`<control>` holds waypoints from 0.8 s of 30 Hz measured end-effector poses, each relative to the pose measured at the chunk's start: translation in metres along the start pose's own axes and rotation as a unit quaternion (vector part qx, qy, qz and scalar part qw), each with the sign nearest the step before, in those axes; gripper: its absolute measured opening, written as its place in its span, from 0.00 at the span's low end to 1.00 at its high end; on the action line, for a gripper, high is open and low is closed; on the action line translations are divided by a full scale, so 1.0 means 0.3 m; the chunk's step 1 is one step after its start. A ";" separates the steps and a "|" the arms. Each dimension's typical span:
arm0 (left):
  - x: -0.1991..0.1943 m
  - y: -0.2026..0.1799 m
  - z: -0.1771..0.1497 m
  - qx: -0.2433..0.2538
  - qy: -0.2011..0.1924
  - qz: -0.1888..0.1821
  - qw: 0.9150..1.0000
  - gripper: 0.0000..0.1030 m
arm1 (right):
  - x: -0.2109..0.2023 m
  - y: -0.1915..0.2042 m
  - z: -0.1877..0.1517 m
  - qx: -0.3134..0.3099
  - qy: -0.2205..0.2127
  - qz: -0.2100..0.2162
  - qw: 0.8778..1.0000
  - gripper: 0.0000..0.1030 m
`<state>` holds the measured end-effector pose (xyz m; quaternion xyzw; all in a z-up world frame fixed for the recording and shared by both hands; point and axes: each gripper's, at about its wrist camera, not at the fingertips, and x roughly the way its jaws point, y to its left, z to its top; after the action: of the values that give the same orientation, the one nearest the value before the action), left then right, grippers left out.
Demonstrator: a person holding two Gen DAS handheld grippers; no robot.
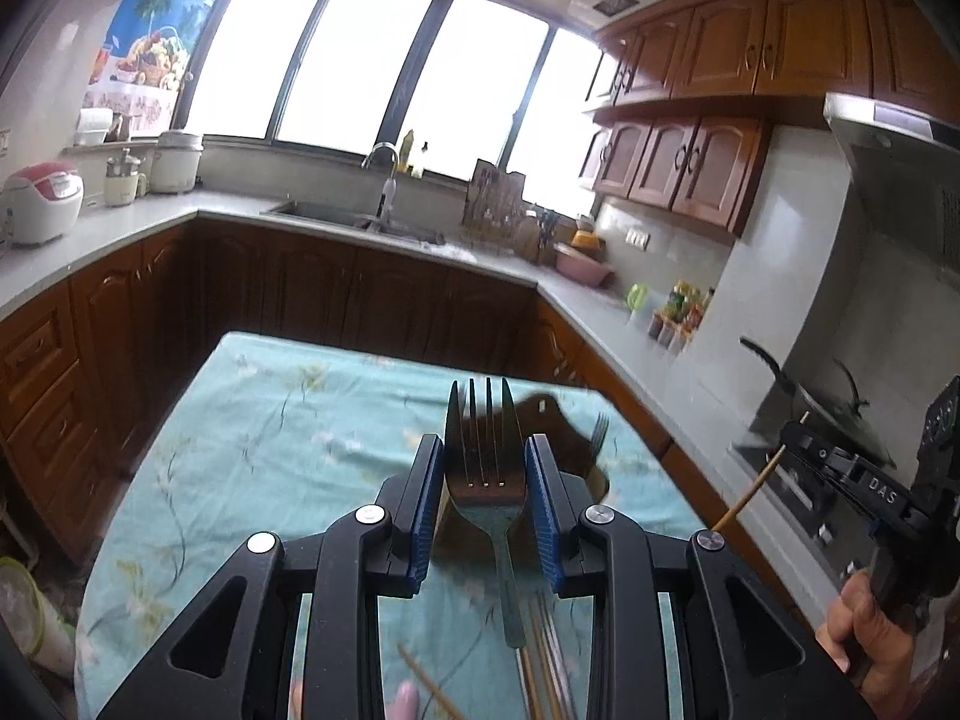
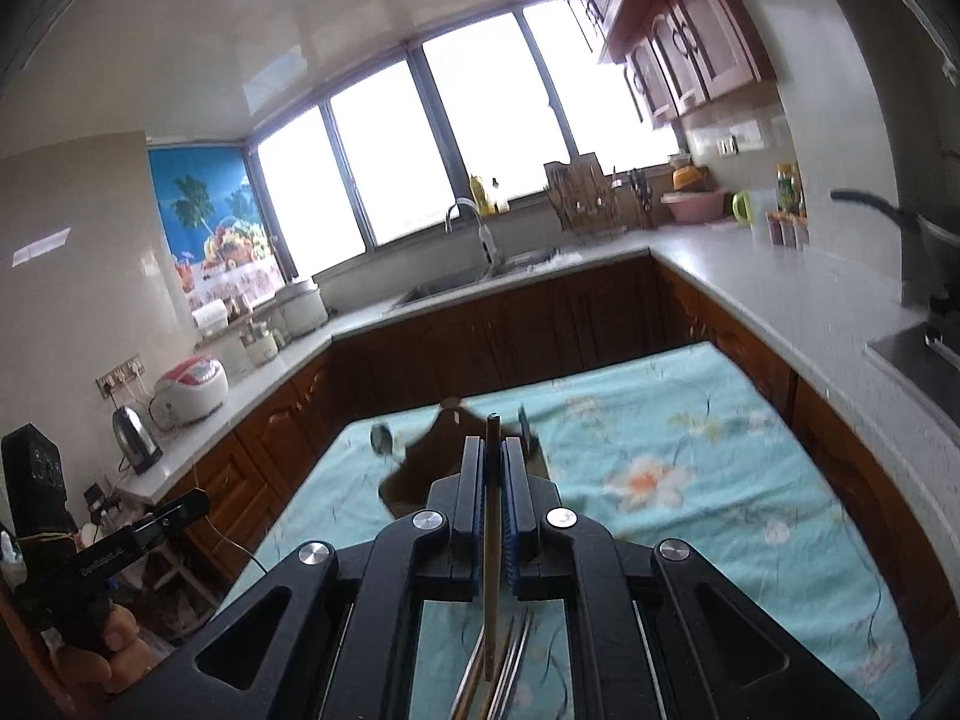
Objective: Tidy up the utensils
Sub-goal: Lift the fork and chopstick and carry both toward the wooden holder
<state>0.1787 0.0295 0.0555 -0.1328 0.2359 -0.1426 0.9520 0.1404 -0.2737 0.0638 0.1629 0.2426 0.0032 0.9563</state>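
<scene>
Fork [image 1: 485,462] between left tongs [image 1: 485,468], above table [image 1: 270,420]

Your table [image 1: 252,420] is wearing a teal floral cloth.
A dark wooden board [image 2: 414,480] and loose chopsticks [image 1: 543,660] are lying on it.

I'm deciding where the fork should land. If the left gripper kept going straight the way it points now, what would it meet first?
Probably the dark brown holder on the floral tablecloth, lying just beyond the fork clamped in the left gripper. Depth is unclear; the gripper may be raised and pass over it.
</scene>
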 end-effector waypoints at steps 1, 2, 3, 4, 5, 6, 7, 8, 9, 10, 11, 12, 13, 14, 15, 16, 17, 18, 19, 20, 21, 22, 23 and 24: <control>0.010 0.001 0.008 -0.001 -0.008 0.001 1.000 0.26 | 0.002 0.001 0.011 0.000 -0.005 0.001 1.000 0.05; 0.029 0.002 0.022 -0.003 -0.014 0.002 1.000 0.26 | 0.007 0.002 0.030 0.001 -0.013 0.003 1.000 0.05; 0.050 0.003 0.037 -0.005 -0.019 0.002 1.000 0.26 | 0.015 0.005 0.056 0.003 -0.022 0.005 1.000 0.05; 0.058 0.008 0.041 -0.006 -0.024 0.003 1.000 0.26 | 0.023 0.009 0.074 0.003 -0.029 0.007 1.000 0.05; 0.078 0.010 0.055 -0.009 -0.030 0.003 0.999 0.26 | 0.029 0.011 0.092 0.003 -0.037 0.008 0.999 0.05; 0.096 0.015 0.064 -0.010 -0.035 0.004 0.999 0.26 | 0.037 0.013 0.107 0.002 -0.042 0.009 0.999 0.05; 0.116 0.015 0.075 -0.011 -0.041 0.005 0.999 0.26 | 0.051 0.016 0.128 0.003 -0.047 0.010 0.999 0.05; 0.140 0.016 0.087 -0.012 -0.048 0.006 0.999 0.26 | 0.059 0.016 0.139 0.003 -0.051 0.011 0.999 0.05; 0.169 0.017 0.098 -0.015 -0.052 0.007 0.999 0.26 | 0.074 0.016 0.159 0.005 -0.057 0.013 0.998 0.05; 0.198 0.020 0.106 -0.018 -0.052 0.008 0.998 0.26 | 0.089 0.017 0.176 0.005 -0.064 0.013 0.998 0.05; 0.227 0.026 0.112 -0.021 -0.052 0.007 0.998 0.26 | 0.100 0.017 0.187 0.005 -0.068 0.012 0.998 0.05; 0.254 0.027 0.114 -0.022 -0.053 0.007 0.998 0.26 | 0.119 0.018 0.201 0.006 -0.073 0.012 0.997 0.05; 0.271 0.028 0.115 -0.022 -0.057 0.009 0.998 0.26 | 0.129 0.021 0.209 0.007 -0.076 0.012 0.997 0.05; 0.299 0.025 0.117 -0.019 -0.062 0.015 0.998 0.26 | 0.152 0.022 0.220 0.007 -0.079 0.011 0.997 0.05; 0.319 0.023 0.116 -0.017 -0.064 0.021 0.998 0.26 | 0.161 0.024 0.223 0.005 -0.081 0.011 0.997 0.05; 0.347 0.021 0.115 -0.015 -0.066 0.025 0.997 0.26 | 0.174 0.027 0.225 0.001 -0.084 0.008 0.996 0.05; 0.380 0.020 0.110 -0.015 -0.066 0.028 0.997 0.26 | 0.199 0.032 0.225 -0.006 -0.086 0.000 0.996 0.05; 0.404 0.015 0.104 -0.015 -0.066 0.030 0.997 0.26 | 0.215 0.033 0.223 -0.010 -0.086 -0.004 0.996 0.05; 0.443 0.018 0.091 -0.016 -0.064 0.033 0.997 0.26 | 0.238 0.033 0.217 -0.013 -0.084 -0.007 0.996 0.05; 0.464 0.016 0.080 -0.016 -0.061 0.035 0.997 0.26 | 0.249 0.030 0.211 -0.015 -0.083 -0.007 0.996 0.05; 0.497 0.021 0.062 -0.018 -0.056 0.038 0.998 0.26 | 0.272 0.028 0.201 -0.018 -0.081 -0.010 0.997 0.05; 0.522 0.018 0.047 -0.020 -0.051 0.040 0.998 0.26 | 0.296 0.023 0.190 -0.019 -0.075 -0.012 0.997 0.05; 0.546 0.022 0.035 -0.021 -0.047 0.042 0.998 0.26 | 0.308 0.016 0.186 -0.018 -0.071 -0.012 0.997 0.05; 0.580 0.029 0.011 -0.023 -0.039 0.045 0.998 0.26 | 0.331 0.006 0.169 -0.014 -0.064 -0.013 0.998 0.05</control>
<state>0.3297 -0.0200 -0.0160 -0.1498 0.2076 -0.0892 0.9625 0.2517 -0.2792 0.0604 0.1466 0.1833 -0.0161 0.9719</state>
